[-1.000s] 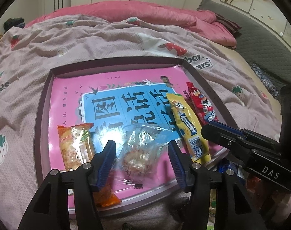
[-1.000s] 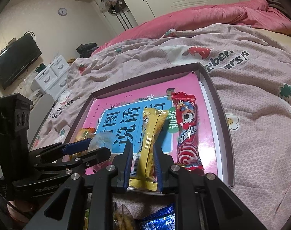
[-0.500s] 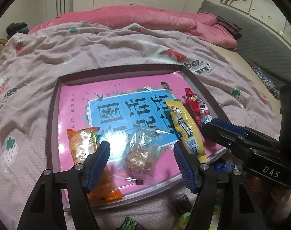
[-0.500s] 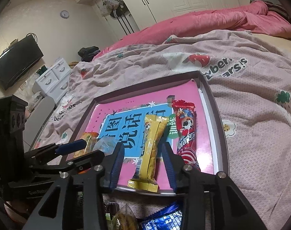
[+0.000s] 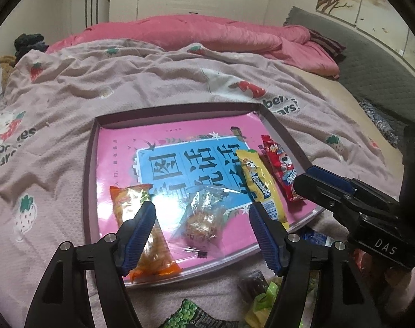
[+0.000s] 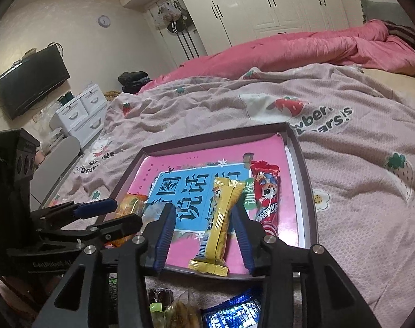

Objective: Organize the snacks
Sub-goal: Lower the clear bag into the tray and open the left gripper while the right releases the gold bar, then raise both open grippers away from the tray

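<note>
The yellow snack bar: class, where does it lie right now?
In the right wrist view, the yellow snack bar lies in the tray, left of the red packet.

On the pink book cover (image 6: 180,164) in the tray, large characters "图", "说", "话" fill a blue panel. Right of it, the bedspread (image 6: 330,142) shows "bears!s". The right hand-held gripper (image 5: 324,188) carries "DAS".

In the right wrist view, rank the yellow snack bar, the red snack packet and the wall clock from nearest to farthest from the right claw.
1. Yellow snack bar: lying on the pink tray, between the opening, not touching fingers of the right claw.
2. Red snack packet: just right of the bar, farther up the tray.
3. Wall clock: on the far wall, upper left.
</note>
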`<state>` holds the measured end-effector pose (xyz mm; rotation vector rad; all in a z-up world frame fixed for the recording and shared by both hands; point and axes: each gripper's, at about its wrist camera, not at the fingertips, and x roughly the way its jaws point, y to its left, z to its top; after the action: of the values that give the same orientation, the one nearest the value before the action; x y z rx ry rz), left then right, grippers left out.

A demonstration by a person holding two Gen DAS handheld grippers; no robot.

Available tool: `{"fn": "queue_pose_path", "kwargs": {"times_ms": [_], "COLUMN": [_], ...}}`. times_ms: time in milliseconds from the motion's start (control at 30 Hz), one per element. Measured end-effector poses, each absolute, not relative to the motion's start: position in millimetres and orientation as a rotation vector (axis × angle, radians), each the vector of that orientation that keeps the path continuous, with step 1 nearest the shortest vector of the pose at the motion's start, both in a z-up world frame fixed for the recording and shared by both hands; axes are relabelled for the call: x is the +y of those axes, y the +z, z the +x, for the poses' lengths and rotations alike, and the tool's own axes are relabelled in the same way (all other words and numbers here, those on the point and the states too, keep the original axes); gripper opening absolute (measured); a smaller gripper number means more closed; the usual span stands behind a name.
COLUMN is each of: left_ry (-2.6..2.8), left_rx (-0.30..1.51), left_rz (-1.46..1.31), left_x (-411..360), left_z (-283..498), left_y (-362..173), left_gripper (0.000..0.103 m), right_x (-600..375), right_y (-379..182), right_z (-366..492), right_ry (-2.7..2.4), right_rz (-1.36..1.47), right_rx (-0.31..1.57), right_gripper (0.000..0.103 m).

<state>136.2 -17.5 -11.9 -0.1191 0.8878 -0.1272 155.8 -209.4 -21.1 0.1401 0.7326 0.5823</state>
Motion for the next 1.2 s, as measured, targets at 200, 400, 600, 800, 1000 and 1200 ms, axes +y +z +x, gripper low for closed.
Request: {"fn": "queue_pose_path", "kwargs": {"times_ms": [200, 400, 600, 800, 1000, 1200], "left_ry": [-0.119, -0.111, -0.117, -0.122, -0.119, -0.115], "left_rx": [0.872, 0.861, 0.850, 0.837, 0.828, 0.818], "left_rz": [-0.129, -0.133, -0.123, -0.117, -0.113, -0.111], "left_x": [-11, -5, -3, -3, -1, 2], "left_z": [130, 123, 116, 108, 100, 93], "left_y": [-3, 5, 11, 18, 24, 30], "left_gripper": [0.074, 0.074, 0.074, 0.074, 0.074, 0.074], "right_x": [-212, -212, -215, -220, -222, -222], "right_y": [-13, -6, -1, 8, 13, 17], "right_z": [150, 141, 134, 124, 115, 106], "right_ry": [0.589, 0.596, 0.597, 0.595, 0.591, 0.581], "right_rz": [0.129, 0.115, 0.114, 0.104, 0.095, 0.078], "right_rx": [0.709, 0.687, 0.678, 0.654, 0.644, 0.635], "right_gripper": [0.045, 0.045, 0.046, 0.047, 0.047, 0.047]}}
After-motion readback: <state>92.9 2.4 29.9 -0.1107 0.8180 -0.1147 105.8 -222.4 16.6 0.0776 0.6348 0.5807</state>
